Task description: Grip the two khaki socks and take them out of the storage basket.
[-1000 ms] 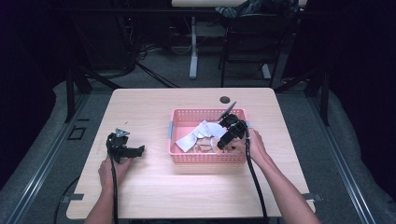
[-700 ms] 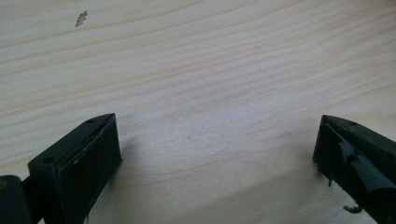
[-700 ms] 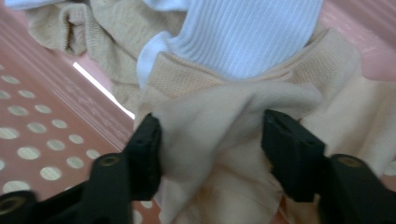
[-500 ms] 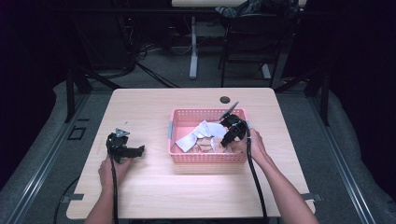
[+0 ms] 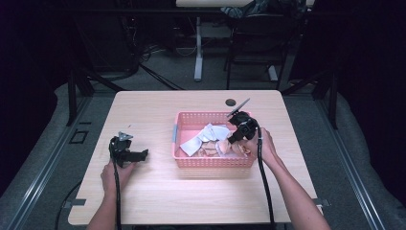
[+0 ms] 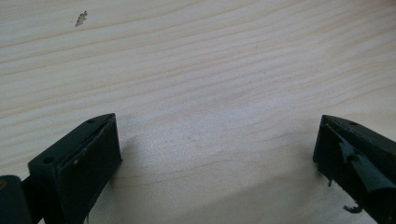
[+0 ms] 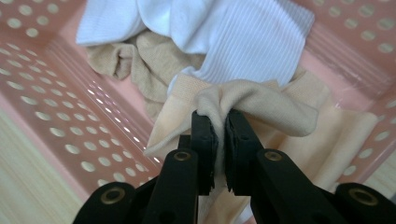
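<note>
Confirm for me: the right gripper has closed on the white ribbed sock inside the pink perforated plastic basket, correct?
Not the white one. The right gripper is shut on the beige fabric sock inside the pink perforated plastic basket; the white ribbed sock lies behind it, as the right gripper view shows.

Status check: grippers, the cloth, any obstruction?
Right gripper just closed on beige fabric piece in pink perforated plastic basket. Left gripper open. White ribbed cloth alongside.

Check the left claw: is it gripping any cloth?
No, the left claw stands open over the bare wooden table, nothing between its jaws.

Tool (image 7: 219,121) pinching beige sock (image 7: 261,105), pink basket (image 7: 70,130)
</note>
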